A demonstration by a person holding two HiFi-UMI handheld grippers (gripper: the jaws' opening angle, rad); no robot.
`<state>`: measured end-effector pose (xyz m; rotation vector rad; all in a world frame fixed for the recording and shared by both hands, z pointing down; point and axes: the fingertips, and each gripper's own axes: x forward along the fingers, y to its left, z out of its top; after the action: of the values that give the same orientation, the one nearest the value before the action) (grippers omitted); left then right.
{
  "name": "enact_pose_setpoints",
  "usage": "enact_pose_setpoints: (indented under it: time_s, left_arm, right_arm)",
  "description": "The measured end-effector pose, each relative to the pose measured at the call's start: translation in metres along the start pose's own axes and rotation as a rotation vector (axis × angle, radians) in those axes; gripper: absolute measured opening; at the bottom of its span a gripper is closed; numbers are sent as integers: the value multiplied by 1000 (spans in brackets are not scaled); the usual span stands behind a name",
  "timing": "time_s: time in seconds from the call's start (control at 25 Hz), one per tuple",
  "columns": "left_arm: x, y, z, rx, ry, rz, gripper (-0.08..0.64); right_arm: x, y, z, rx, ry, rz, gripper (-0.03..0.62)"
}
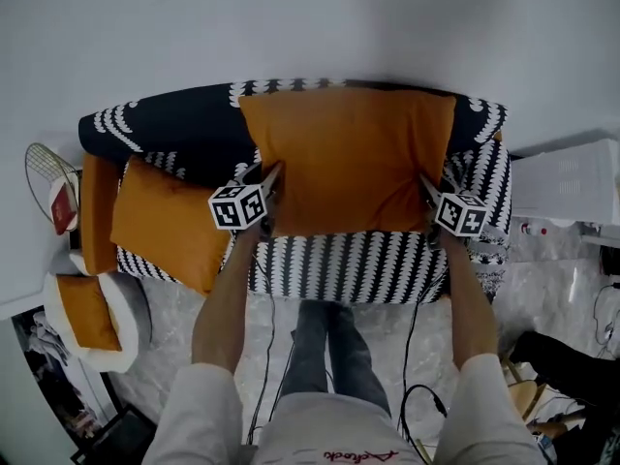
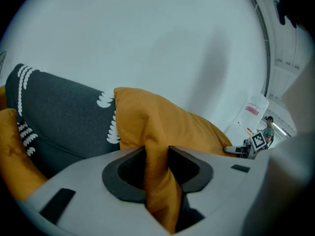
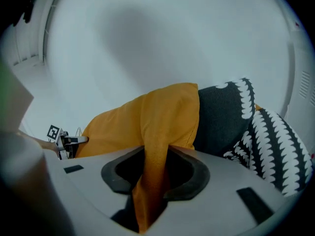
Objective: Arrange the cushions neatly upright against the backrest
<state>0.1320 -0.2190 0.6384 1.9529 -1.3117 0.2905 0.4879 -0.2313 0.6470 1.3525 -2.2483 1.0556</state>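
A large orange cushion (image 1: 349,158) stands against the black-and-white patterned sofa backrest (image 1: 184,124). My left gripper (image 1: 271,197) pinches its left edge and my right gripper (image 1: 429,201) pinches its right edge. In the left gripper view a fold of the orange cushion (image 2: 162,127) fills the gap in my left gripper (image 2: 157,166). The right gripper view shows the same: cushion fabric (image 3: 147,122) is squeezed in my right gripper (image 3: 156,168). A second orange cushion (image 1: 165,221) leans tilted at the sofa's left end.
An orange bolster (image 1: 97,211) lies along the left armrest. A white round stool with an orange pad (image 1: 87,313) sits on the floor at the left, near a wire object (image 1: 48,177). A white unit (image 1: 567,187) stands at the right. Cables trail by the person's legs.
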Motion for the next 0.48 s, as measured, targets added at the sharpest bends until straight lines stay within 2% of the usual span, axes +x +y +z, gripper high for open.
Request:
enact_pose_setpoints:
  time_s: [0.16,0.48]
  left_arm:
    - [16,14,-13,-25,16,7,150]
    - [55,47,-40,-70,62,30,181]
  right_arm:
    - [13,-11,-19,28,31,-3,156]
    - [54,-41,-69,5,163,-86,195]
